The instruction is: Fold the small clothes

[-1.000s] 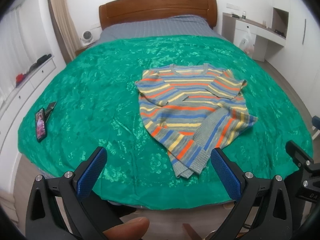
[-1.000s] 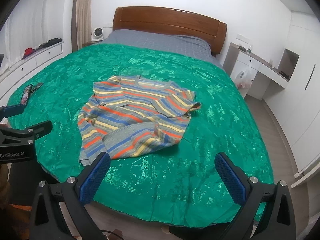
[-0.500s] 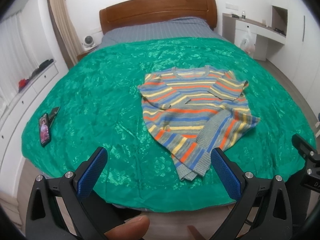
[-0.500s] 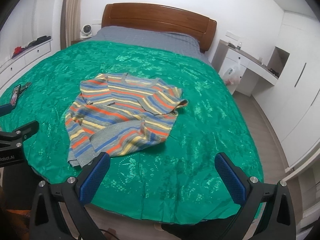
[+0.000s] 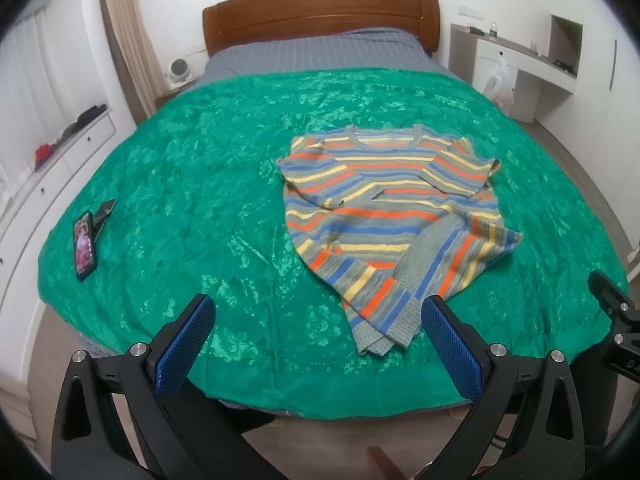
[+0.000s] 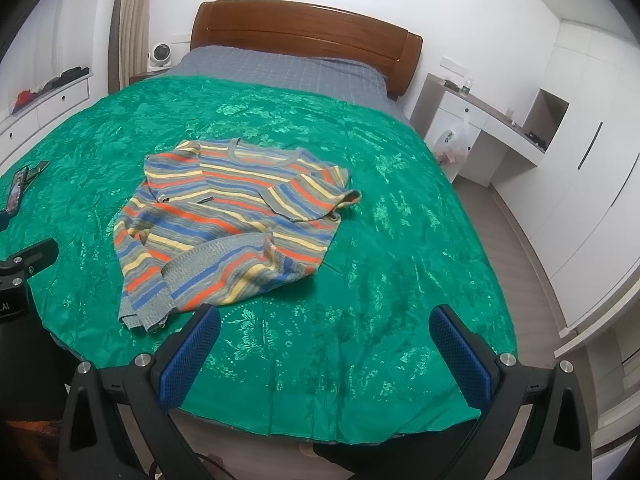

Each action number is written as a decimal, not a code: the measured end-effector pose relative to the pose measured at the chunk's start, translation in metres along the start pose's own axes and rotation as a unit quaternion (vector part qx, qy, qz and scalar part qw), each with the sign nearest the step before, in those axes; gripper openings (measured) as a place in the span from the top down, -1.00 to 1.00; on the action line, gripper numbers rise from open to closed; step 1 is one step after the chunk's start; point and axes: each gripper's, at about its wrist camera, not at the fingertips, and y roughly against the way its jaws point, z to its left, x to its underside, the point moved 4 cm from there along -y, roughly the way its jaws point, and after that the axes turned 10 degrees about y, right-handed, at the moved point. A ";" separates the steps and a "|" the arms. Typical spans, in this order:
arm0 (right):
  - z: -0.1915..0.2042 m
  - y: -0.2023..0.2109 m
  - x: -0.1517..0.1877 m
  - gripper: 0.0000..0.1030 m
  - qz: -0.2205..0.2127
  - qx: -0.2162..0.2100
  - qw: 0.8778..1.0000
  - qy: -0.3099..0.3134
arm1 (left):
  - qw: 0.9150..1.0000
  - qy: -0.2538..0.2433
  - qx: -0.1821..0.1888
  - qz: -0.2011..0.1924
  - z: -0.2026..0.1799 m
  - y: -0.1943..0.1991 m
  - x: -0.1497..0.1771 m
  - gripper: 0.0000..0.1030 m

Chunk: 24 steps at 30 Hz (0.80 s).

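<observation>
A striped sweater (image 5: pixel 384 208) in grey, blue, orange and yellow lies on the green bedspread (image 5: pixel 200 184), sleeves folded over its body and the hem turned up at the near right. My left gripper (image 5: pixel 316 312) hangs open at the foot of the bed, the sweater's near corner just beyond its right finger. In the right wrist view the sweater (image 6: pixel 232 216) lies left of centre. My right gripper (image 6: pixel 326 324) is open over bare bedspread (image 6: pixel 400 240), right of the sweater. Neither gripper touches the cloth.
A phone (image 5: pixel 83 246) and a small dark object lie on the bed's left edge. The wooden headboard (image 5: pixel 320 16) is at the back. White drawers (image 5: pixel 60 152) run along the left and a desk (image 6: pixel 480 128) with a plastic bag stands at the right. The right gripper's body (image 5: pixel 616 320) shows at the left view's edge.
Both grippers have drawn back and risen a little, so the bed and sweater sit further off. The right view has swung rightwards, shifting the sweater left. The sweater has not moved.
</observation>
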 end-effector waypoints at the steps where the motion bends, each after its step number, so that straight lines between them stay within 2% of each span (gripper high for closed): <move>1: 0.000 0.000 0.000 -1.00 0.000 0.000 1.000 0.000 | 1.000 0.002 0.001 0.004 0.001 -0.002 0.000 -1.00; 8: -0.003 -0.004 0.001 -1.00 0.002 0.002 1.000 -0.004 | 0.999 0.023 0.022 0.034 0.021 -0.014 0.001 -1.00; 16: -0.002 -0.003 0.000 -1.00 -0.002 -0.004 1.000 -0.003 | 0.999 0.027 0.033 0.019 0.016 -0.002 -0.002 -1.00; 24: -0.001 -0.002 0.000 -1.00 -0.002 -0.009 1.000 -0.009 | 1.000 0.011 0.025 0.009 0.006 0.003 -0.004 -1.00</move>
